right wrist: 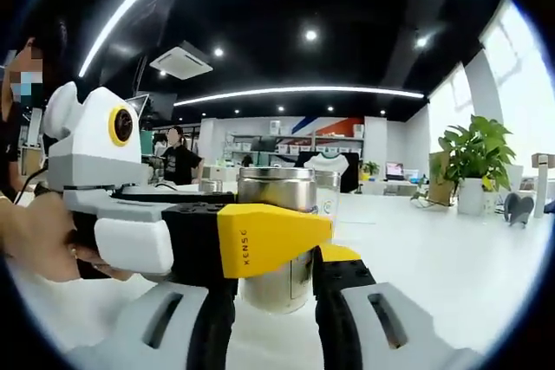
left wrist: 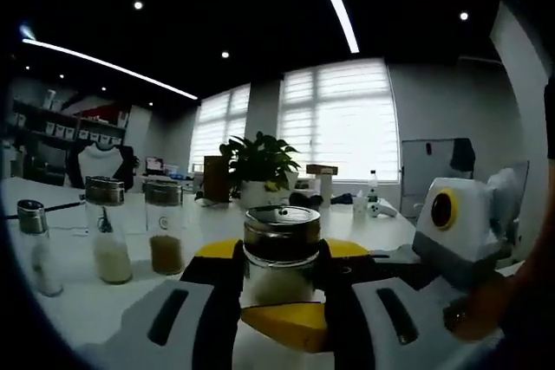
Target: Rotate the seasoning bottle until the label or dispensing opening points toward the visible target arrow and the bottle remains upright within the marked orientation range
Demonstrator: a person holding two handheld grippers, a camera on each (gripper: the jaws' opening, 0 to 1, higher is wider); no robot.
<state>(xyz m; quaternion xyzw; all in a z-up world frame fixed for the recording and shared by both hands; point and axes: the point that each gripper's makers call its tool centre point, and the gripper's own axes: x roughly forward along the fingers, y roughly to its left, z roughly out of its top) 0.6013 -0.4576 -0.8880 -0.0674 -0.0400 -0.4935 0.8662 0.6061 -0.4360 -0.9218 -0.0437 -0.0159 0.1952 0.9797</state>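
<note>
Between both claws (left wrist: 282, 296) (right wrist: 276, 301): upright seasoning bottle (left wrist: 281, 253), steel-capped glass, pinched by each.

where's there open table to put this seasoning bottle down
Bare white table lies right of the held seasoning bottle, toward the potted plant. Crowded: the three shakers in the left gripper view; the left claw crossing the bottle.

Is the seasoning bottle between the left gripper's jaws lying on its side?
No. In the left gripper view the seasoning bottle stands upright on the white table, metal cap on top, between the left gripper jaws.
</note>
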